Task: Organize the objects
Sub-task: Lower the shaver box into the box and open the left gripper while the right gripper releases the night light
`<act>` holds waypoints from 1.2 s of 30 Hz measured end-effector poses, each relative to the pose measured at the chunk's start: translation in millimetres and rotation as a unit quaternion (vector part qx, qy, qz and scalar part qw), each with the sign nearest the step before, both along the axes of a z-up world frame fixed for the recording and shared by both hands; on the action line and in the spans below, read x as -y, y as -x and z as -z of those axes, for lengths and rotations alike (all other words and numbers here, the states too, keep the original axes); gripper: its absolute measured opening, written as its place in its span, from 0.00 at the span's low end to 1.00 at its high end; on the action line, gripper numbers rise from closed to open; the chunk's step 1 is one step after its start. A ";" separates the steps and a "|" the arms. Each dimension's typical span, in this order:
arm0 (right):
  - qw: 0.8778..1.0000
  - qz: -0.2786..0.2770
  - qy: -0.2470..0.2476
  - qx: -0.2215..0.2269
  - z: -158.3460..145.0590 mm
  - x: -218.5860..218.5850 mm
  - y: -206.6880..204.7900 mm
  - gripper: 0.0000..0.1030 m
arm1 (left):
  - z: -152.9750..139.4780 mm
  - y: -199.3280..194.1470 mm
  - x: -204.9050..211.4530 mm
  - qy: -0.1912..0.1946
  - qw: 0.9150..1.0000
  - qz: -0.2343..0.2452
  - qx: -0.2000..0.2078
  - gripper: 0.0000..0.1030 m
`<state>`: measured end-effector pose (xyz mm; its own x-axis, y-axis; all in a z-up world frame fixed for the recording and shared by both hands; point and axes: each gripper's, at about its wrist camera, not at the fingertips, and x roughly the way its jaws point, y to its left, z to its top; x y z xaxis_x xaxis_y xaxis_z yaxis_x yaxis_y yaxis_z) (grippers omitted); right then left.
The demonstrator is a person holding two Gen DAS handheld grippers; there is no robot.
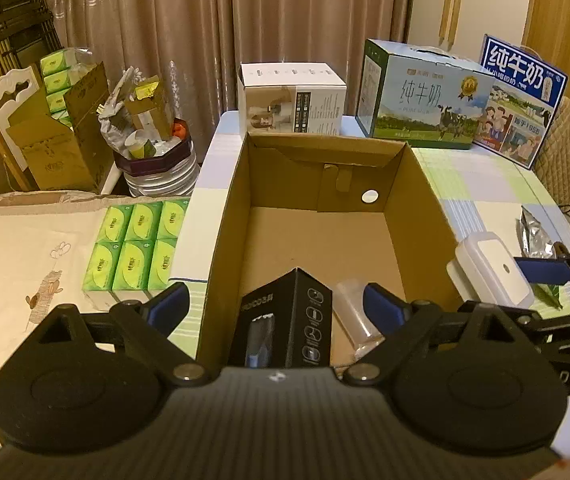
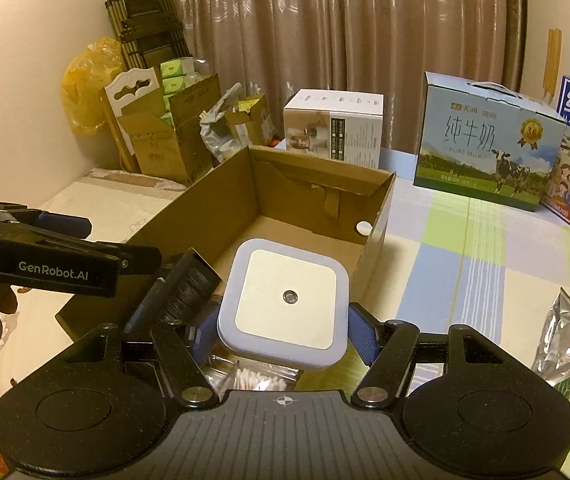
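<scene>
An open cardboard box (image 1: 325, 240) (image 2: 285, 208) stands on the checked tablecloth. Inside its near end a black product box (image 1: 285, 320) (image 2: 181, 284) leans upright, with a clear plastic item (image 1: 355, 320) beside it. My left gripper (image 1: 277, 308) is open, its fingers spread on either side of the black box without touching it. My right gripper (image 2: 281, 332) is shut on a white square night light (image 2: 285, 300) (image 1: 493, 268), held just above the cardboard box's near right edge. A bag of cotton swabs (image 2: 253, 378) lies under it.
A white carton (image 1: 293, 100), a green milk case (image 1: 421, 96) and a blue milk case (image 1: 521, 100) stand at the table's far edge. A silver foil pouch (image 2: 557, 344) lies at the right. Green tissue packs (image 1: 137, 248) sit left, by a full waste bin (image 1: 157, 160).
</scene>
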<state>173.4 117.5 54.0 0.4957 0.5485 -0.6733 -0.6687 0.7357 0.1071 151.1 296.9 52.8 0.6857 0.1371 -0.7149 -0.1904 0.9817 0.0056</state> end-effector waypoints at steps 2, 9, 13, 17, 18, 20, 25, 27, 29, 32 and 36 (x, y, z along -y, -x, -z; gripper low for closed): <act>1.000 0.000 -0.001 0.000 -0.5 -0.7 1.4 0.62 | 0.4 2.3 -0.5 0.001 1.000 -0.001 -0.001 0.89; 1.000 -0.001 -0.003 0.001 -3.3 -1.4 4.3 0.62 | -3.3 6.5 -1.4 0.000 1.000 -0.001 0.002 0.89; 1.000 -0.001 -0.004 0.002 -4.2 -2.1 4.2 0.62 | -6.5 8.1 -2.1 -0.002 1.000 -0.001 0.004 0.89; 1.000 -0.001 -0.005 0.003 -5.7 -3.9 5.1 0.62 | -9.3 8.7 -3.4 -0.003 1.000 0.000 0.006 0.89; 1.000 -0.001 -0.006 0.003 -6.0 -4.3 5.1 0.62 | -9.3 8.7 -3.4 -0.003 1.000 -0.001 0.006 0.89; 1.000 -0.001 -0.007 0.003 -6.8 -5.1 4.7 0.62 | -9.3 8.7 -3.3 -0.002 1.000 -0.001 0.006 0.89; 0.999 -0.002 -0.034 -0.007 -8.6 -3.6 1.5 0.62 | -9.8 10.1 -5.1 -0.002 1.000 -0.002 0.005 0.89; 0.998 -0.006 -0.057 -0.006 -10.5 -1.3 -0.1 0.65 | -9.6 11.0 -6.3 -0.001 1.000 -0.003 0.005 0.89; 0.998 -0.004 -0.067 0.005 -13.3 0.5 -0.6 0.73 | -9.0 11.9 -7.1 -0.002 1.000 -0.004 0.004 0.89; 0.998 0.005 -0.061 0.009 -15.6 1.2 -2.3 0.74 | -8.5 13.6 -8.5 -0.001 1.000 -0.006 0.004 0.89; 0.999 0.014 -0.052 0.001 -12.9 4.8 -3.8 0.74 | -8.4 14.3 -7.5 0.000 1.000 -0.006 0.004 0.89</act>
